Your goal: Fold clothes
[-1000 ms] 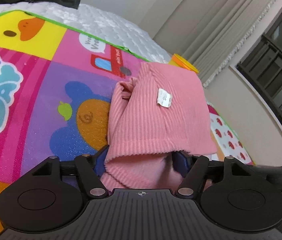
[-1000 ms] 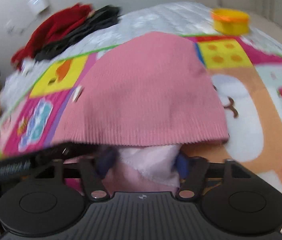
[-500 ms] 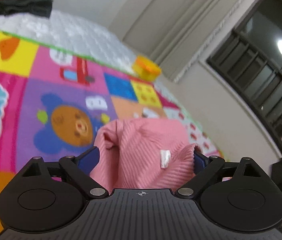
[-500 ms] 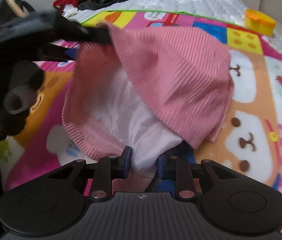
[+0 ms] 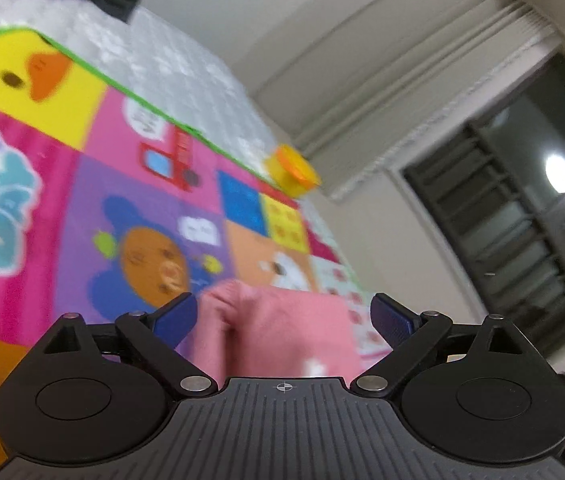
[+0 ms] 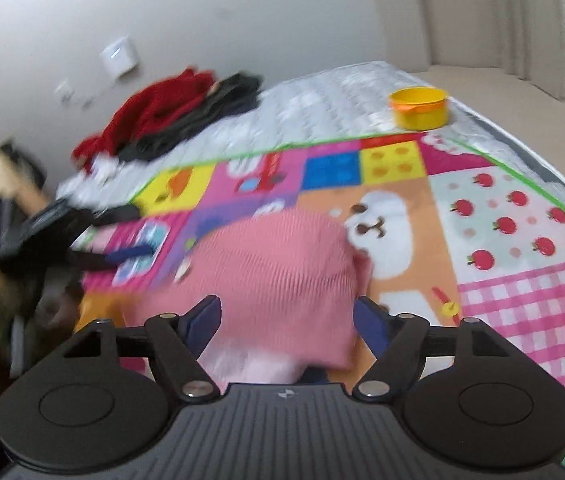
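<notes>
A pink ribbed garment (image 5: 282,332) lies bunched on the colourful play mat (image 5: 42,264), low between my left gripper's (image 5: 282,316) wide-open blue pads. In the right wrist view the same pink garment (image 6: 282,264) is a blurred folded heap on the mat (image 6: 522,312), with its pale lining showing at the near edge. It sits between the spread fingers of my right gripper (image 6: 288,318), which is open. The left gripper (image 6: 62,240) shows at the left of that view, off the garment's left side.
A yellow cup (image 6: 418,108) with an orange rim stands on the white quilted mattress (image 6: 322,96) past the mat's far corner. A pile of red and black clothes (image 6: 170,116) lies at the back left. A wall and a barred window (image 5: 522,208) are to the right.
Both grippers have opened and let go of the pink garment. It has dropped from its lifted, spread shape into a lower heap on the mat, and both grippers have drawn back.
</notes>
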Available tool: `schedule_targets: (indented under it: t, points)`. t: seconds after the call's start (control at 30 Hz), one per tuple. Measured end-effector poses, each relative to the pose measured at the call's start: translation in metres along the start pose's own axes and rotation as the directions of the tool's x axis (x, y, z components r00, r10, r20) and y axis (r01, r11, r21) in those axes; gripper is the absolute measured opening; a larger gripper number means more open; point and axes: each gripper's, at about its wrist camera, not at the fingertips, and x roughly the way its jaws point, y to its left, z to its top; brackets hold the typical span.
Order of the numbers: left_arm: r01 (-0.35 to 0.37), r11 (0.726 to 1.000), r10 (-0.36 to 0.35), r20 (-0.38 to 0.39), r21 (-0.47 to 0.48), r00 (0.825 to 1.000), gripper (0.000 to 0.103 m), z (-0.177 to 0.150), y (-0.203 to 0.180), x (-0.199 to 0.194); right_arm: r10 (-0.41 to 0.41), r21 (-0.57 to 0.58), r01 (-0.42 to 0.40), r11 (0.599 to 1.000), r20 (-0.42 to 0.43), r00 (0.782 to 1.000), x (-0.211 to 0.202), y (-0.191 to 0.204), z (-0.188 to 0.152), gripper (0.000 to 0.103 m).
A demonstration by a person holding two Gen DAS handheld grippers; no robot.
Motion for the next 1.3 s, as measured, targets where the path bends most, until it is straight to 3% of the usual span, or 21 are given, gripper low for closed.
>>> schedule_targets:
  t: [0.07, 0.2, 0.23, 0.27, 0.3, 0.33, 0.43, 0.47, 0.63, 0.77, 0.8, 0.87, 0.93, 1.03, 1.17, 1.23, 1.3]
  points:
    - [0.05, 0.999, -0.05, -0.006, 0.002, 0.999, 0.099, 0.0, -0.004, -0.004, -0.019, 0.037, 0.018, 0.999, 0.014, 1.0, 0.006, -0.003, -0.003, 0.074]
    - [-0.043, 0.996, 0.051, -0.103, 0.082, 0.993, 0.099, -0.019, -0.015, 0.023, -0.058, 0.107, 0.053, 0.993, 0.039, 0.998, 0.017, -0.007, -0.01, 0.075]
    - [-0.059, 0.994, 0.071, -0.132, 0.096, 0.989, 0.096, -0.025, -0.015, 0.034, -0.068, 0.124, 0.062, 0.99, 0.045, 0.997, 0.02, -0.009, -0.012, 0.075]
    - [-0.068, 0.991, 0.087, -0.159, 0.117, 0.983, 0.077, -0.033, -0.016, 0.044, -0.078, 0.142, 0.07, 0.987, 0.05, 0.996, 0.023, -0.01, -0.014, 0.075]
    - [-0.078, 0.987, 0.103, -0.186, 0.138, 0.977, 0.067, -0.039, -0.018, 0.053, -0.088, 0.16, 0.078, 0.984, 0.056, 0.995, 0.025, -0.011, -0.016, 0.075]
    - [-0.088, 0.983, 0.12, -0.203, 0.158, 0.972, 0.064, -0.045, -0.019, 0.06, -0.116, 0.207, 0.096, 0.974, 0.09, 0.989, 0.026, -0.013, -0.024, 0.076]
    - [-0.115, 0.974, 0.156, -0.206, 0.195, 0.966, 0.074, -0.053, -0.022, 0.067, -0.232, 0.379, 0.14, 0.915, 0.208, 0.95, 0.027, -0.019, -0.052, 0.077]
    - [-0.125, 0.973, 0.165, -0.204, 0.196, 0.965, 0.08, -0.053, -0.021, 0.065, -0.245, 0.388, 0.148, 0.909, 0.212, 0.946, 0.028, -0.02, -0.055, 0.077]
    - [-0.129, 0.974, 0.166, -0.202, 0.184, 0.965, 0.086, -0.052, -0.019, 0.061, -0.26, 0.352, 0.184, 0.918, 0.183, 0.948, 0.038, -0.017, -0.057, 0.079]
    - [-0.098, 0.979, 0.144, -0.26, 0.181, 0.955, 0.085, -0.061, -0.019, 0.077, -0.273, 0.321, 0.211, 0.923, 0.161, 0.949, 0.045, -0.015, -0.059, 0.082]
    - [-0.103, 0.973, 0.154, -0.255, 0.204, 0.955, 0.082, -0.064, -0.022, 0.078, -0.276, 0.314, 0.218, 0.924, 0.155, 0.949, 0.047, -0.014, -0.059, 0.082]
    - [-0.121, 0.958, 0.183, -0.231, 0.259, 0.956, 0.055, -0.067, -0.028, 0.078, -0.266, 0.291, 0.214, 0.932, 0.152, 0.952, 0.049, -0.01, -0.059, 0.082]
    - [-0.117, 0.953, 0.174, -0.187, 0.281, 0.967, 0.042, -0.06, -0.033, 0.067, -0.253, 0.267, 0.208, 0.941, 0.149, 0.956, 0.05, -0.006, -0.058, 0.082]
    - [-0.14, 0.953, 0.176, -0.116, 0.268, 0.977, 0.041, -0.044, -0.028, 0.05, -0.235, 0.232, 0.198, 0.952, 0.145, 0.961, 0.052, 0.001, -0.057, 0.085]
    - [-0.244, 0.948, 0.266, -0.088, 0.204, 0.96, 0.041, -0.03, -0.002, 0.04, -0.21, 0.184, 0.183, 0.966, 0.138, 0.968, 0.055, 0.011, -0.055, 0.094]
    - [-0.253, 0.951, 0.268, -0.064, 0.175, 0.961, 0.041, -0.023, 0.004, 0.032, -0.198, 0.16, 0.176, 0.971, 0.134, 0.971, 0.057, 0.015, -0.055, 0.103]
    - [-0.263, 0.943, 0.273, -0.021, 0.202, 0.962, 0.046, -0.018, -0.001, 0.024, -0.16, 0.174, 0.139, 0.975, 0.113, 0.981, 0.069, 0.02, -0.045, 0.103]
